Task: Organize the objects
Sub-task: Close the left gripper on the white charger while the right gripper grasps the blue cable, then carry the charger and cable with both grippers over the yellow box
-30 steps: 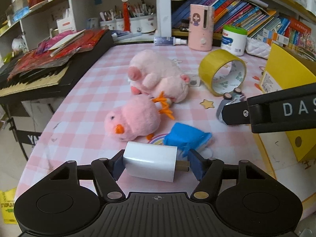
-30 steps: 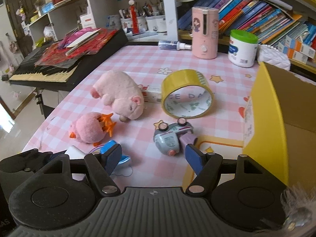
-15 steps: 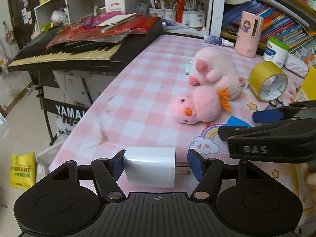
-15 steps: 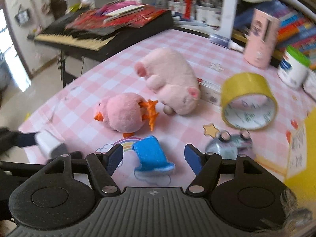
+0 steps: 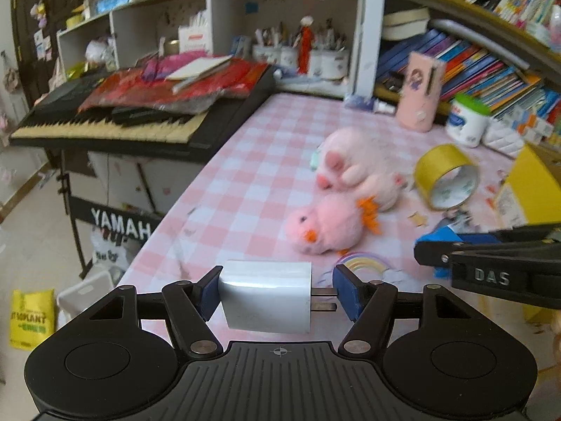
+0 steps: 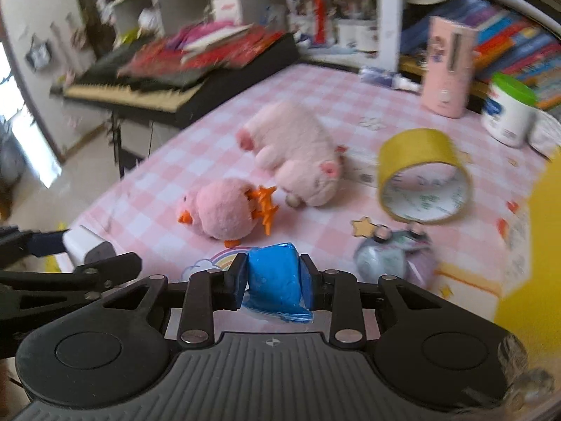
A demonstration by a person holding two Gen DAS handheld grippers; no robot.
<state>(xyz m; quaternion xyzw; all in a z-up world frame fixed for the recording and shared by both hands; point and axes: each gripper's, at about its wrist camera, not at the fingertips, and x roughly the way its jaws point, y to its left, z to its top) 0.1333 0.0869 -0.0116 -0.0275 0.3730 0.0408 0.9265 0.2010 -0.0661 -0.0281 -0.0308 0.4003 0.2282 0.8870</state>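
The left tool (image 5: 277, 296) is clenched on a white charger (image 5: 266, 300), one pad on its flat end and the other against its prongs, and holds it clear of the near table (image 5: 245, 182) edge. The right tool (image 6: 272, 282) is clenched on a blue packet (image 6: 275, 282), squeezed between both pads just above the table's rainbow print (image 6: 221, 258).

Ahead of the right tool and a little left lies a pink chick (image 6: 228, 210) on its side, orange feet touching a pink pig (image 6: 298, 154) beyond it. To the front right of that tool a small grey toy (image 6: 392, 256) sits just beside a yellow tape roll (image 6: 420, 172) standing on edge. At its far right rises a yellow box (image 6: 533, 245).

From the left tool, the chick and pig are ahead to the right, the tape roll further right, and the right tool's black arm comes in from the right edge with the blue packet at its tip. A keyboard (image 5: 115, 122) stacked with red papers (image 5: 182, 80) stands off to the left of both tools, beside the table. Shelves (image 5: 491, 52) of books line the back, with a pink canister (image 5: 419, 94) and a white tub (image 5: 468, 119) in front.
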